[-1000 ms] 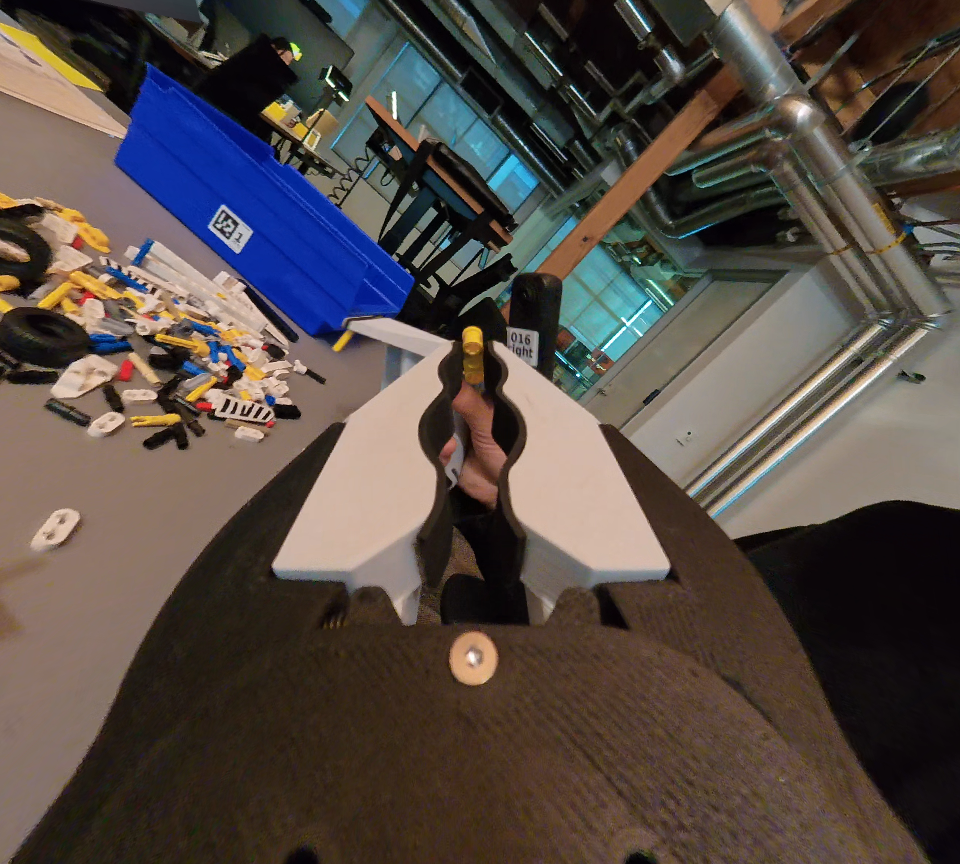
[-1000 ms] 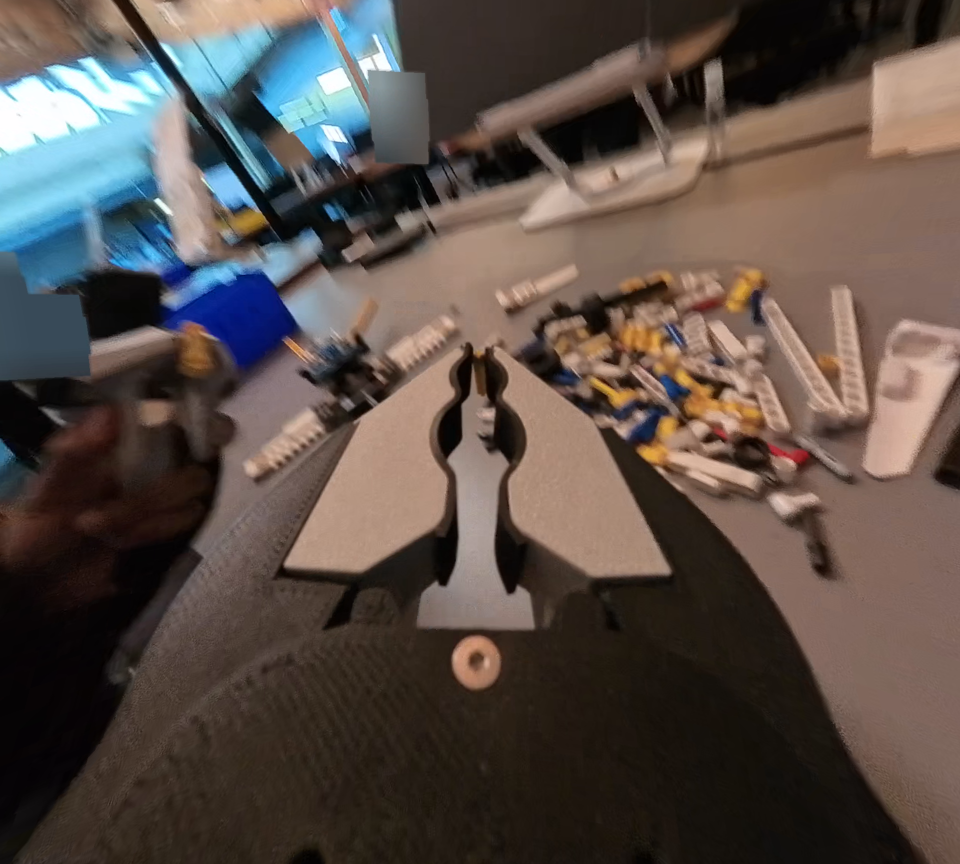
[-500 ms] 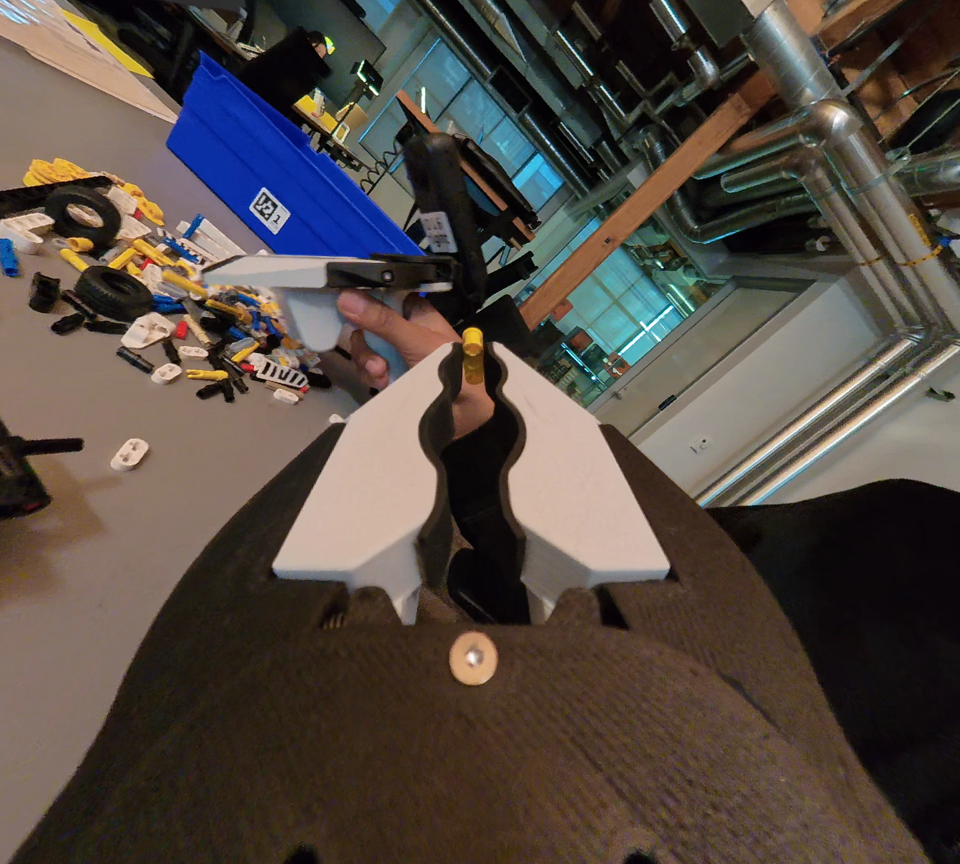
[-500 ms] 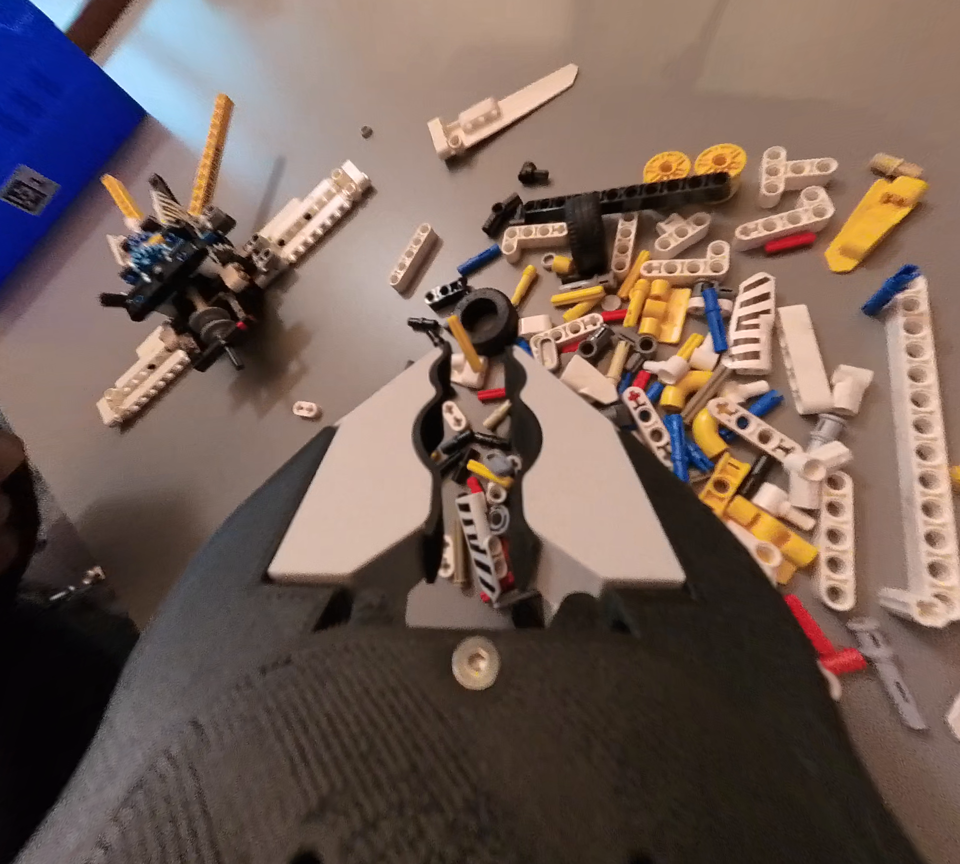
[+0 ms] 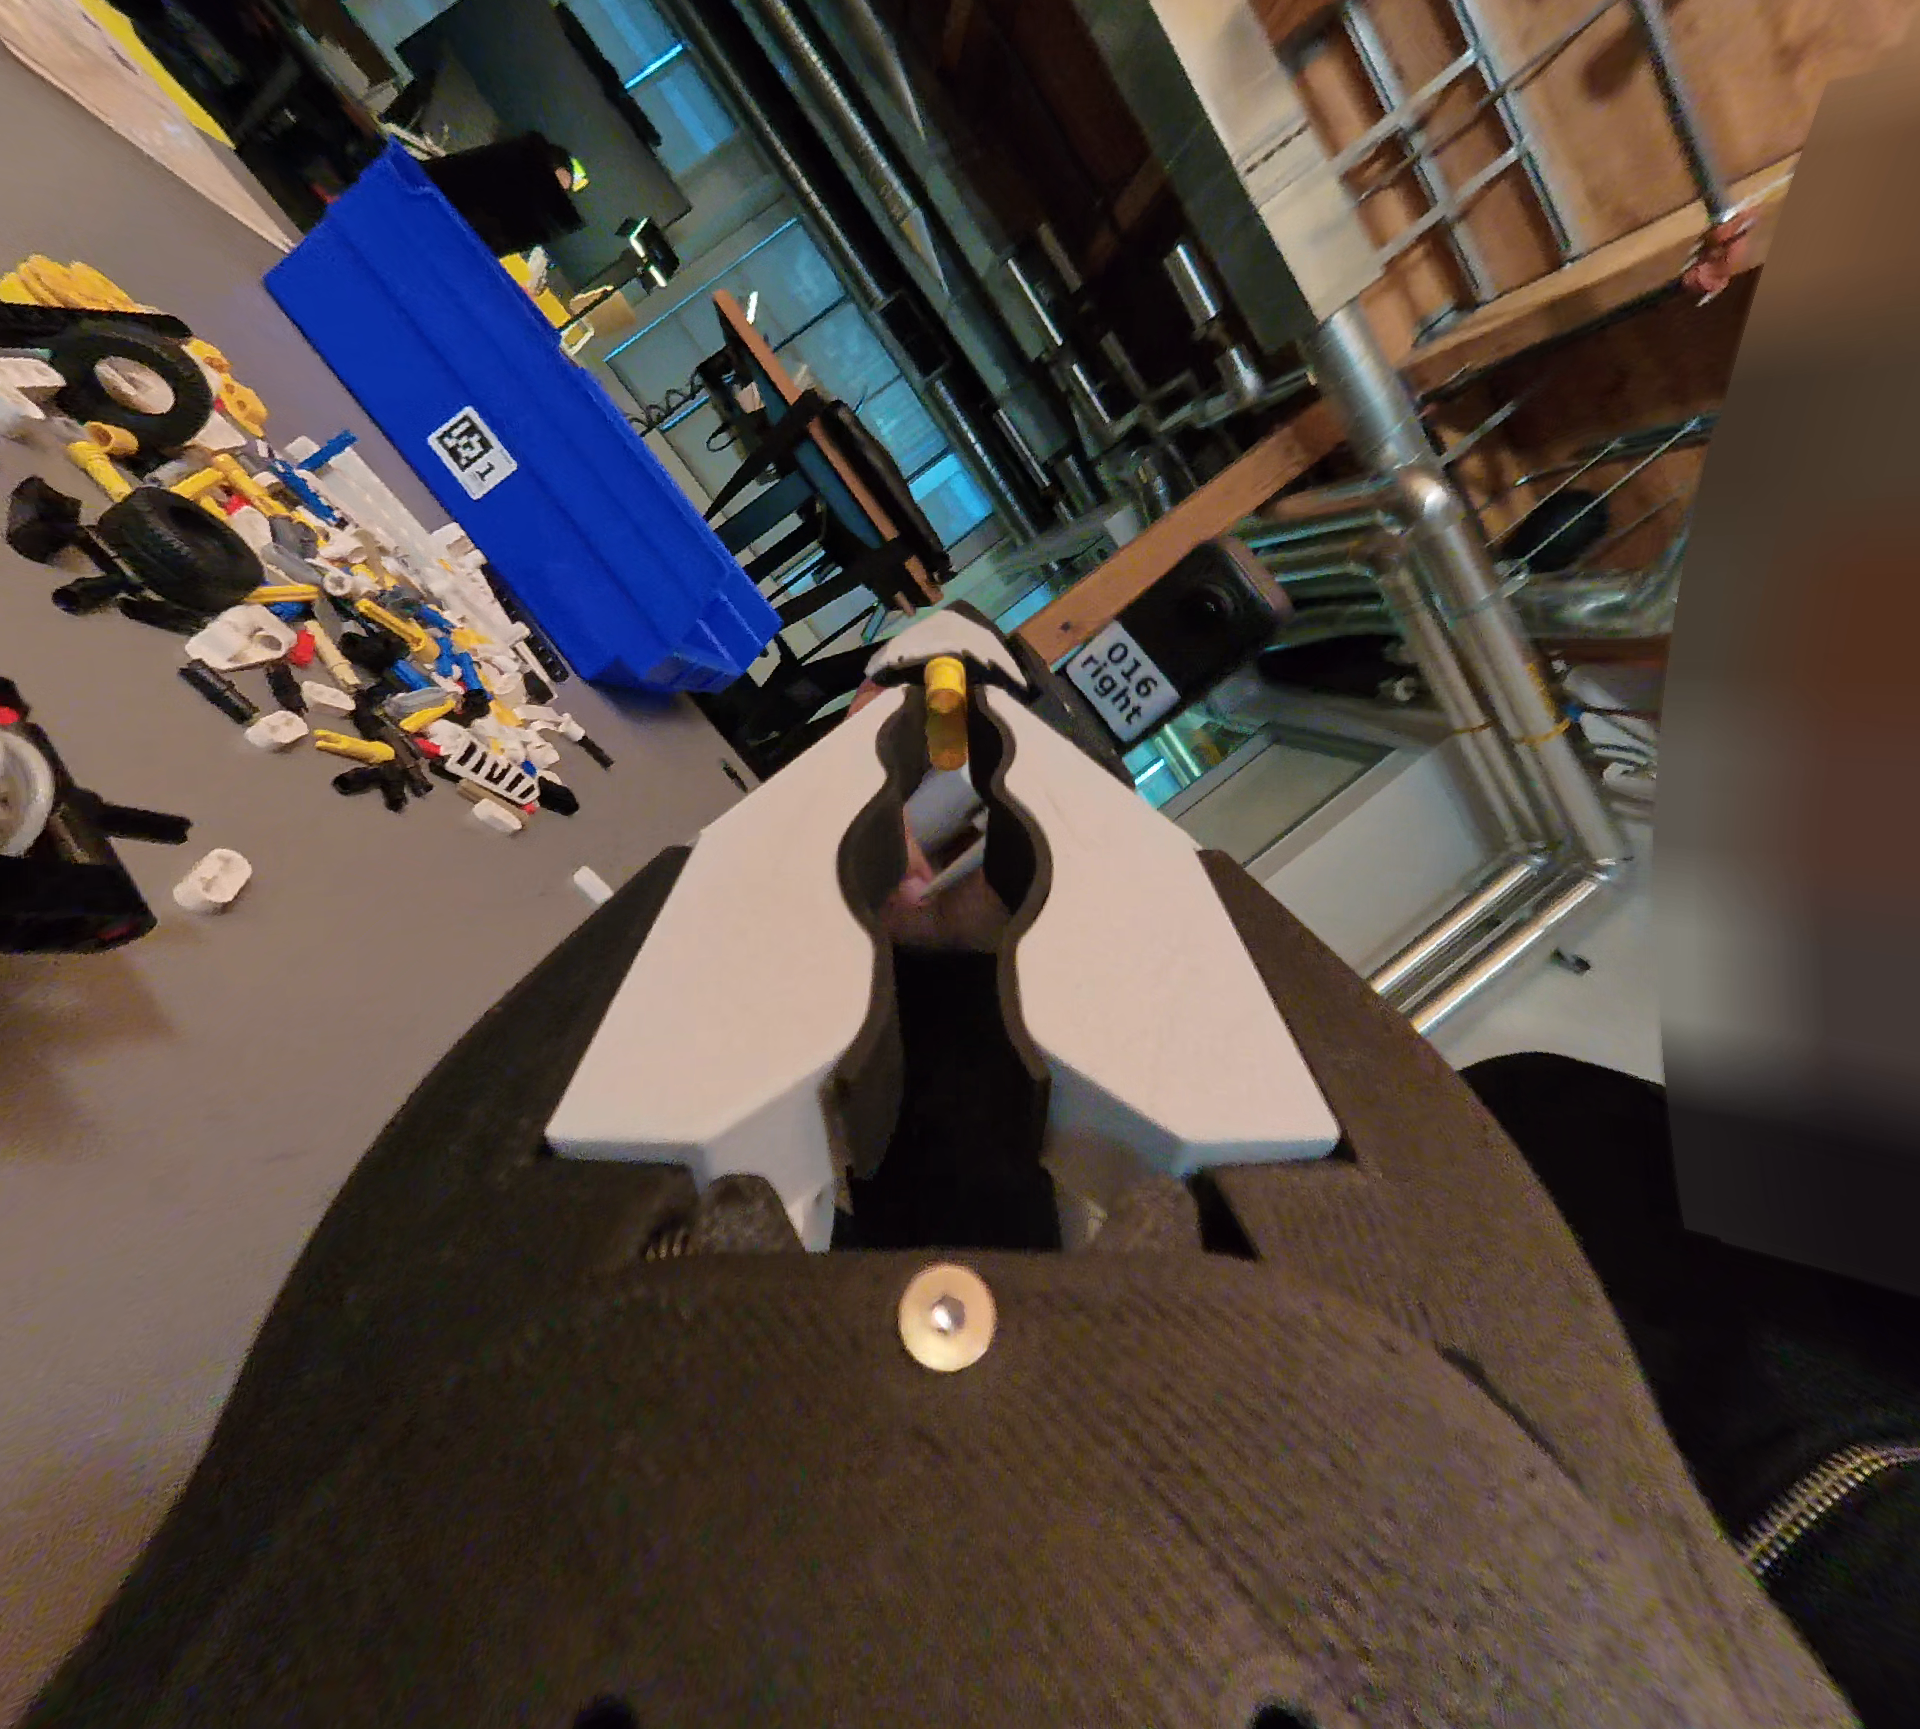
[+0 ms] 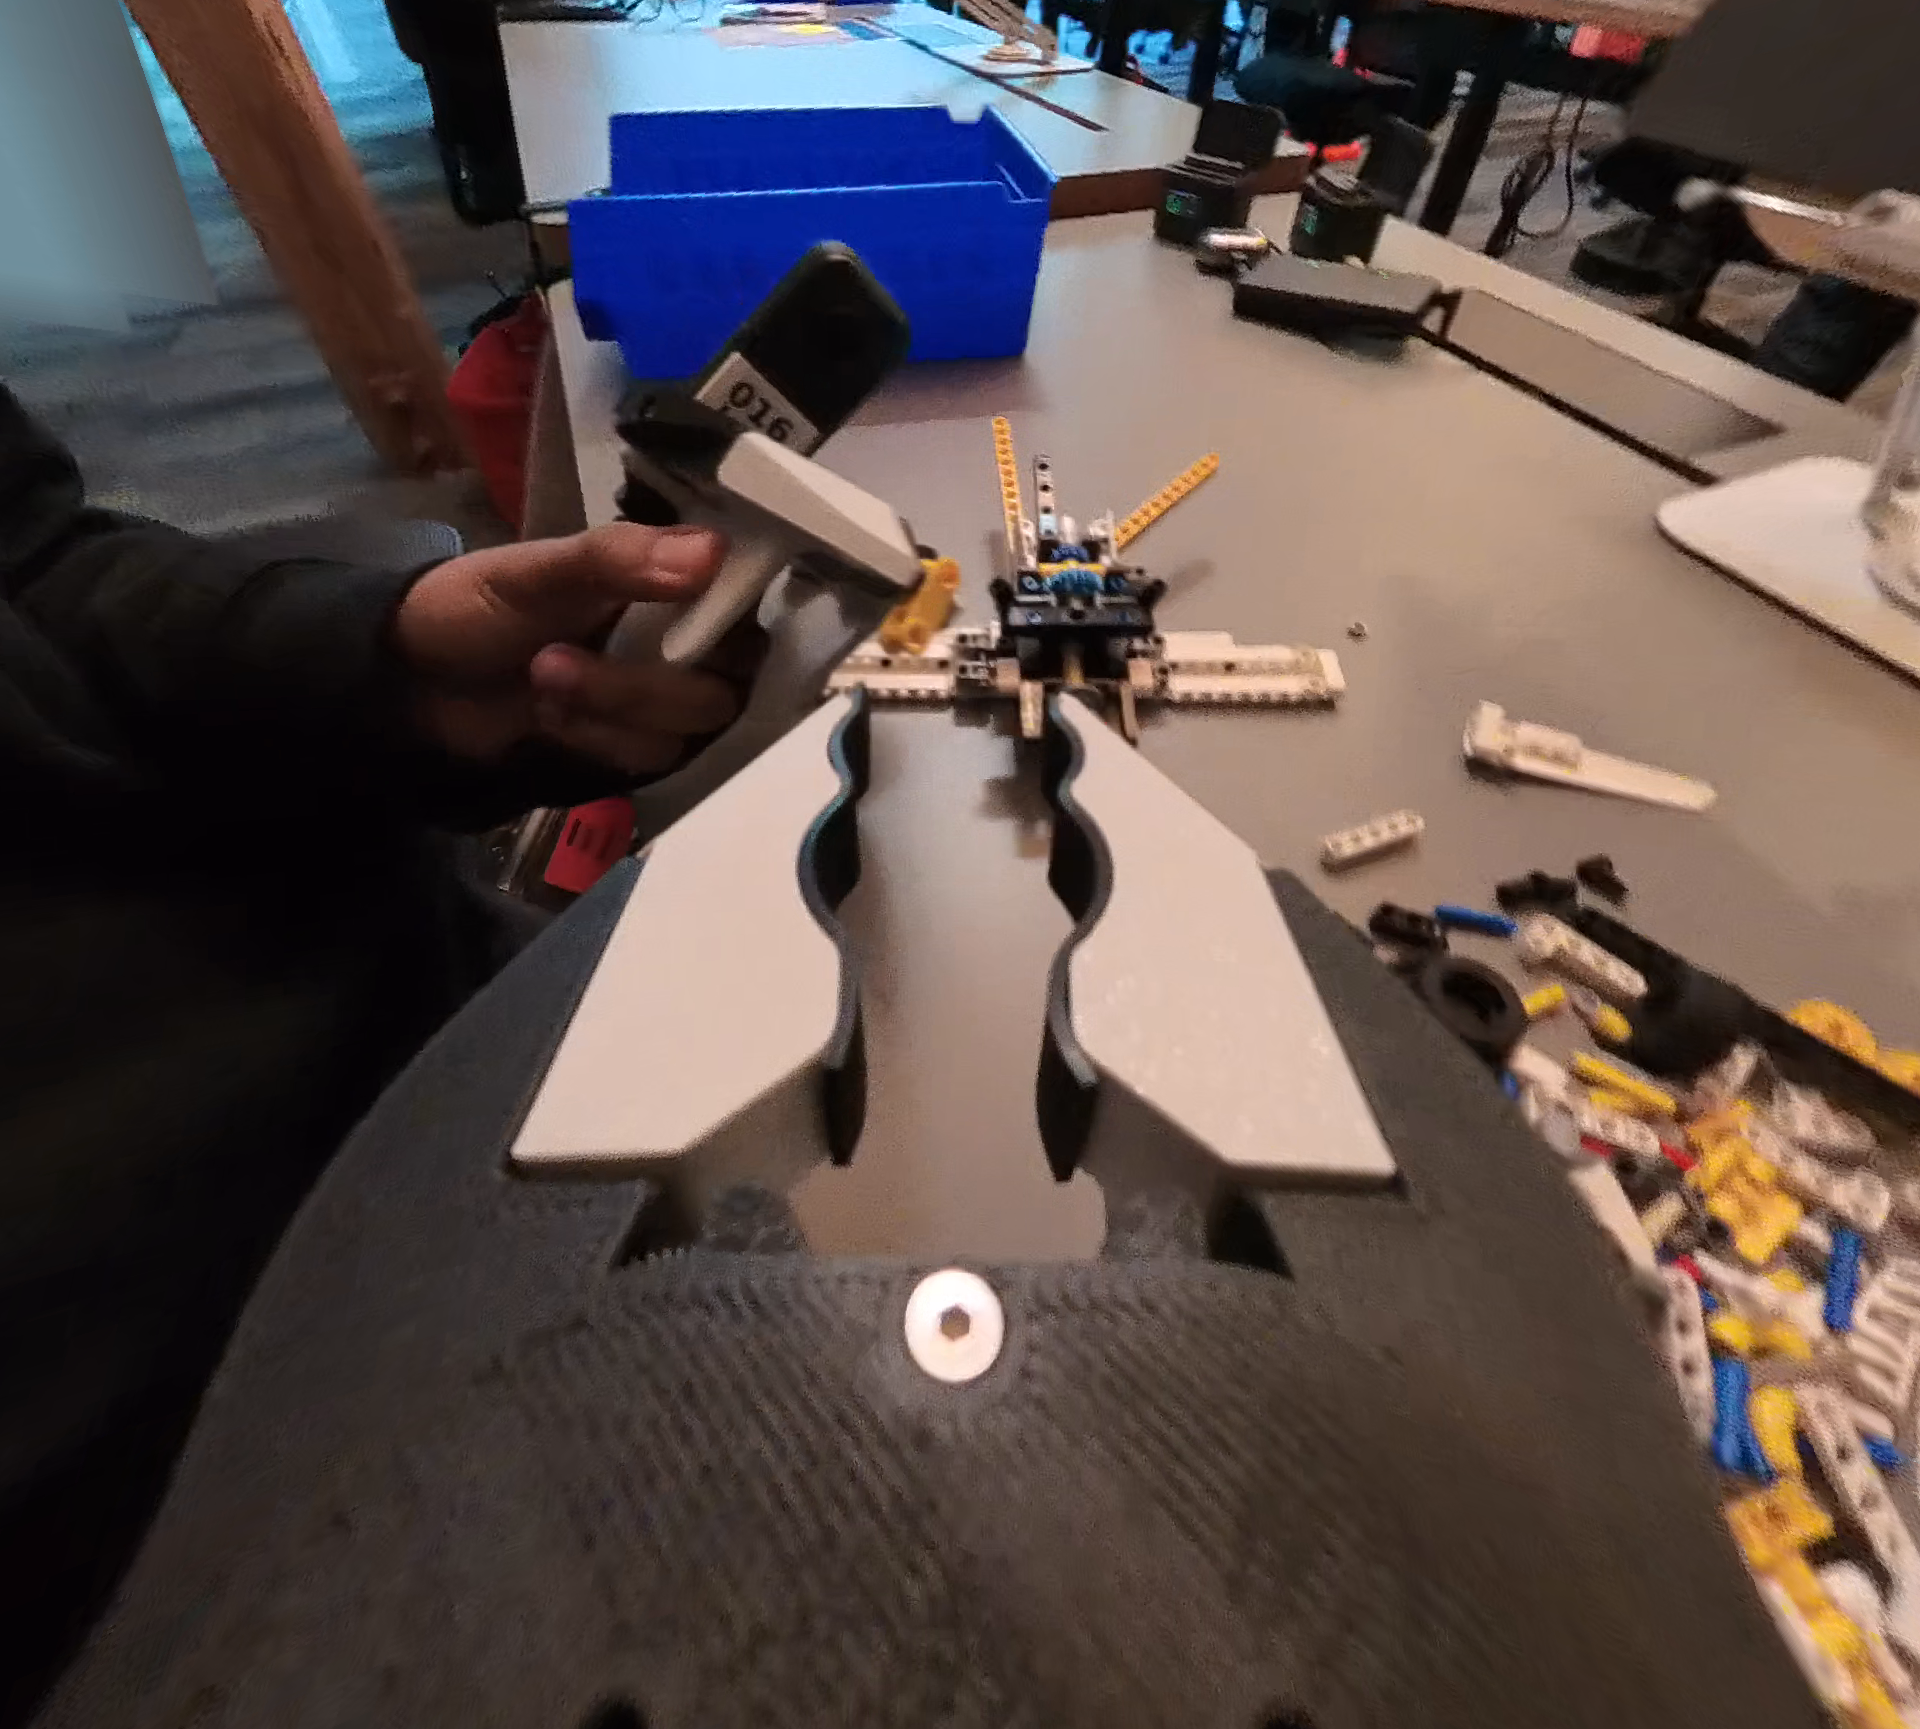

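— While the grey counter (image 6: 1403, 432) carries everything, what stands out, biggest first?

— One blue bin (image 6: 810, 245) at the far edge. Nearer, one half-built model (image 6: 1075, 609) of black, white and yellow beams, lying flat just ahead of the right tongs (image 6: 951, 723). To the right, a loose heap of small building pieces (image 6: 1714, 1160), too many to count. Two black tyres (image 5: 182, 547) show in the left wrist view.

— And the tongs themselves?

— The right pair is spread, nothing between its tips, counter visible through the gap. The left tongs (image 5: 943, 703) are pinching one small yellow connector piece (image 5: 943, 708) at the very tips, held up off the counter, just beside the model's left white beam.

— How should that piece be handled well?

— My judgement: the hold is only on the tip, so it could twist. Keep the squeeze even and move slowly, and steady the model with the spread pair by a solid beam, not the thin yellow struts.
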Demonstrator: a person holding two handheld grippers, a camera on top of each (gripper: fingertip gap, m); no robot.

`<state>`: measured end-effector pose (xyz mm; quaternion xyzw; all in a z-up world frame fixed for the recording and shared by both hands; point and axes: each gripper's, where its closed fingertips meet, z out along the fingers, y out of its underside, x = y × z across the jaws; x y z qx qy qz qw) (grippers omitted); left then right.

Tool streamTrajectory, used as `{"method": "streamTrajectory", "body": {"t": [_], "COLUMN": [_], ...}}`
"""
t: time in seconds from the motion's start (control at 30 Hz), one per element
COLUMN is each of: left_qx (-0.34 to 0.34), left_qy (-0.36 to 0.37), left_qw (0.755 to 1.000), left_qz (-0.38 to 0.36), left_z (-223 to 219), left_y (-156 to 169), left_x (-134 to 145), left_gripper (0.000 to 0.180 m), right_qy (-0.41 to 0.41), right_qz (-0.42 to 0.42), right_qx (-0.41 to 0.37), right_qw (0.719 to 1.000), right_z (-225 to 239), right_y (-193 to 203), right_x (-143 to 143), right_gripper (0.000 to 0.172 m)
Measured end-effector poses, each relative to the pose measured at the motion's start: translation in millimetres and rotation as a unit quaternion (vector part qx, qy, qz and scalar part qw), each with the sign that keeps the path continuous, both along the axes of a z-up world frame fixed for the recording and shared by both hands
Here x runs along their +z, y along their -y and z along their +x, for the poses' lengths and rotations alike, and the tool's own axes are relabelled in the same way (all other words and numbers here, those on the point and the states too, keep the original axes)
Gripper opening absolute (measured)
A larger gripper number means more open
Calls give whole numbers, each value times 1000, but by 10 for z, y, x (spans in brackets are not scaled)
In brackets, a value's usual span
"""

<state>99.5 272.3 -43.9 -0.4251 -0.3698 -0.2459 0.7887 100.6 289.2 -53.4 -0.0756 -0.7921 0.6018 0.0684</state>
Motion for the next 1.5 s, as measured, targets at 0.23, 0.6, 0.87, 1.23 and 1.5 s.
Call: {"method": "streamTrajectory", "body": {"t": [0.23, 0.6, 0.87, 1.23, 1.5], "left_qx": [-9, -16, 20, 21, 15], "left_qy": [4, -5, -55, -95, -81], "left_qw": [1000, 999, 998, 991, 993], "left_qz": [25, 42, -30, -92, -80], "left_z": [50, 96, 74, 126, 91], "left_y": [24, 55, 110, 50, 87], "left_x": [63, 106, 53, -5, -88], "left_gripper": [5, 6, 15, 14, 14], "right_qy": [-241, -298, -144, 148, 120], "right_qz": [9, 43, 90, 146, 112], "right_qx": [-42, -75, -405, -431, -371], "right_qw": [970, 951, 898, 878, 914], "right_z": [91, 66, -1332, -2090, -1119], "right_y": [245, 265, -1074, -1603, -1370], "right_x": [153, 155, -165, -1090, -843], "right_gripper": [9, 6, 6, 28, 30]}}
